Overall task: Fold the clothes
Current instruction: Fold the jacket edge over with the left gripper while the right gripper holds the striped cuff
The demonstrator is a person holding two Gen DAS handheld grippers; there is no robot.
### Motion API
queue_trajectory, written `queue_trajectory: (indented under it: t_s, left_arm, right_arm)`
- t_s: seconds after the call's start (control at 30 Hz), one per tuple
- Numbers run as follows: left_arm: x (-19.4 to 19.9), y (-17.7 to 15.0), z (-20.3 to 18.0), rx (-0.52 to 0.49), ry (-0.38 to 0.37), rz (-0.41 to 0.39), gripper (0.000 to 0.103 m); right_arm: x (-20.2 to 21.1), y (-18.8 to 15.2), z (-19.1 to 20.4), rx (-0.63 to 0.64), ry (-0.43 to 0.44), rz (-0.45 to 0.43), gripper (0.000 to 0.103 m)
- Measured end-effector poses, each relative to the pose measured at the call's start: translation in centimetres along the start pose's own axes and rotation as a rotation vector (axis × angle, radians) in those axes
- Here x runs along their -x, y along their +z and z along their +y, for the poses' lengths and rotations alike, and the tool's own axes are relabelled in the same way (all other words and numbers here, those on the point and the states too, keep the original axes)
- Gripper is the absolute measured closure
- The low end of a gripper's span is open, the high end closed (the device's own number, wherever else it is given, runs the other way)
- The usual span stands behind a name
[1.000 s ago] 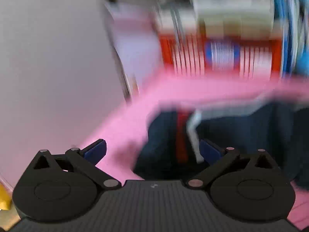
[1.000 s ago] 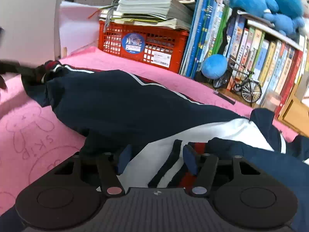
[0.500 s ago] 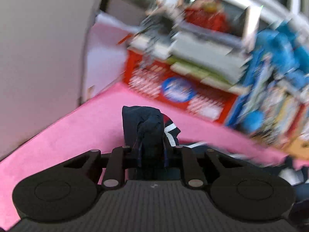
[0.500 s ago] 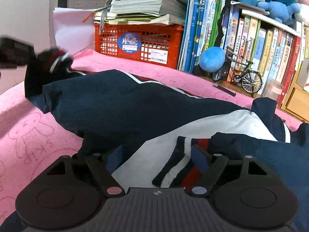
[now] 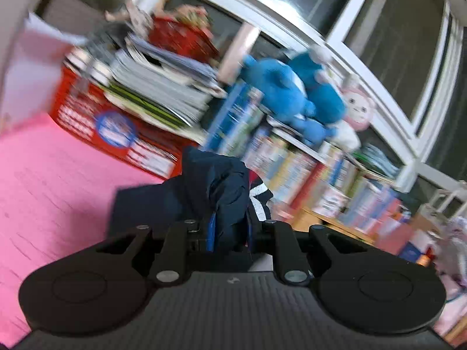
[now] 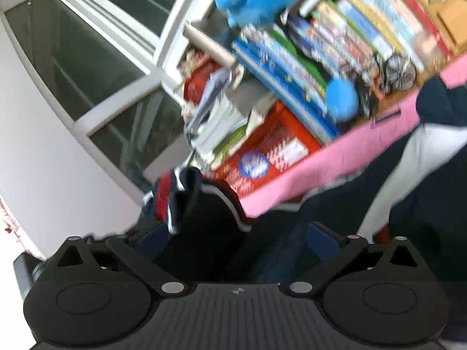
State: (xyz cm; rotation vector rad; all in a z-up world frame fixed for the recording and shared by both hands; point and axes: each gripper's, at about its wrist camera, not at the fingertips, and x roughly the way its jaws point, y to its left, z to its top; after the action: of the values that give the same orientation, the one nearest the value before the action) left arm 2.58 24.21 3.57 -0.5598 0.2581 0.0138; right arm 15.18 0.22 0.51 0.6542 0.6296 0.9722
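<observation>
A navy jacket (image 5: 216,186) with a red and white striped cuff (image 5: 258,192) is bunched between the fingers of my left gripper (image 5: 229,227). That gripper is shut on the cloth and holds it above the pink mat (image 5: 52,175). In the right wrist view, my right gripper (image 6: 236,236) is tilted, its jaws wide and still opening. A raised fold of the jacket with the striped cuff (image 6: 166,195) stands between its blue pads (image 6: 321,234), which do not press on it. The rest of the jacket (image 6: 437,175), navy with a white panel, lies on the mat to the right.
Behind the mat (image 6: 335,157) stand a red crate (image 5: 111,134) stacked with papers, a row of books (image 6: 306,67), blue plush toys (image 5: 286,87) and a small model bicycle (image 6: 400,73). A white wall (image 6: 43,145) and window frames rise on the left.
My left gripper shut on the jacket's sleeve end and lifted it off the mat. My right gripper let go of the striped part, opened wide, rolled and swung toward the raised cuff.
</observation>
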Motion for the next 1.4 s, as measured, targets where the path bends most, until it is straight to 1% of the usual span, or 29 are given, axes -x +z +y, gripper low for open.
queue_trajectory:
  t_s: [0.1,0.17,0.2,0.23,0.27,0.3,0.4,0.43,0.5,0.57,0.6,0.63,0.73,0.87,0.97,1.1,1.13,1.17,1.27,1.37,1.4]
  left_arm:
    - [-0.7,-1.0,-0.7,0.043,-0.059,0.031,0.084]
    - [-1.1,-1.6,-1.3,0.051,-0.079,0.047,0.084]
    - [-1.1,-2.0,-1.5,0.054,-0.084,0.053,0.084]
    - [-1.2,-2.3,-1.7,0.058,-0.09,0.061,0.084]
    - [-1.3,-2.5,-1.8,0.063,-0.099,0.07,0.084]
    - [-1.4,-2.7,-1.9,0.064,-0.108,0.078,0.084]
    - [-1.3,-3.2,-2.4,0.05,-0.141,0.091,0.084]
    - [-1.1,-3.3,-2.8,0.035,-0.153,0.09,0.084]
    - [-0.7,-3.5,-3.7,-0.014,-0.16,0.081,0.083]
    - [-0.5,-3.8,-4.7,-0.08,-0.145,0.076,0.083]
    - [-0.5,-4.1,-5.3,-0.113,-0.135,0.079,0.083]
    - [-0.8,-4.3,-5.7,-0.142,-0.121,0.087,0.083]
    - [-2.4,-5.3,-6.7,-0.2,-0.061,0.119,0.082]
    - [-5.2,-6.8,-7.5,-0.256,0.039,0.168,0.082]
    - [-6.4,-7.8,-7.8,-0.295,0.085,0.198,0.082]
    - [-7.2,-8.8,-7.9,-0.325,0.117,0.239,0.082]
    - [-7.2,-8.9,-8.0,-0.33,0.115,0.242,0.082]
    - [-7.2,-9.0,-8.2,-0.335,0.114,0.244,0.079]
    - [-7.3,-9.2,-8.6,-0.366,0.116,0.254,0.079]
    - [-7.7,-9.7,-8.8,-0.384,0.124,0.271,0.078]
    - [-7.9,-9.9,-8.8,-0.388,0.127,0.28,0.078]
  right_arm:
    - [-0.5,0.0,-0.4,-0.065,0.045,-0.005,0.0]
    - [-0.6,0.0,-1.1,-0.128,0.067,-0.009,0.001]
    - [-0.6,0.1,-1.6,-0.159,0.07,-0.014,0.014]
    - [-0.5,0.1,-2.0,-0.19,0.072,-0.018,0.03]
    - [-0.5,0.2,-2.5,-0.22,0.075,-0.022,0.067]
    - [-0.2,0.5,-3.0,-0.25,0.069,-0.007,0.083]
    - [1.7,1.5,-3.6,-0.212,-0.007,-0.029,0.086]
    - [2.9,2.0,-3.7,-0.179,-0.043,-0.044,0.087]
    - [5.2,3.1,-3.9,-0.124,-0.108,-0.073,0.088]
    - [8.2,4.6,-4.2,-0.062,-0.186,-0.115,0.088]
    - [9.6,5.4,-4.3,-0.026,-0.227,-0.137,0.088]
    - [11.3,6.2,-4.3,0.027,-0.296,-0.166,0.088]
    - [15.6,8.2,-5.4,0.118,-0.448,-0.219,0.088]
    - [19.3,8.9,-7.1,0.164,-0.571,-0.237,0.088]
    - [20.9,8.8,-8.2,0.199,-0.643,-0.252,0.088]
    - [22.0,8.7,-9.9,0.197,-0.69,-0.245,0.088]
    - [22.3,8.8,-10.2,0.201,-0.702,-0.244,0.088]
    - [22.4,8.8,-10.5,0.204,-0.71,-0.242,0.088]
    - [23.1,9.0,-11.4,0.214,-0.737,-0.24,0.088]
    - [23.1,9.2,-12.5,0.221,-0.776,-0.218,0.087]
    - [23.0,9.1,-13.1,0.223,-0.797,-0.196,0.085]
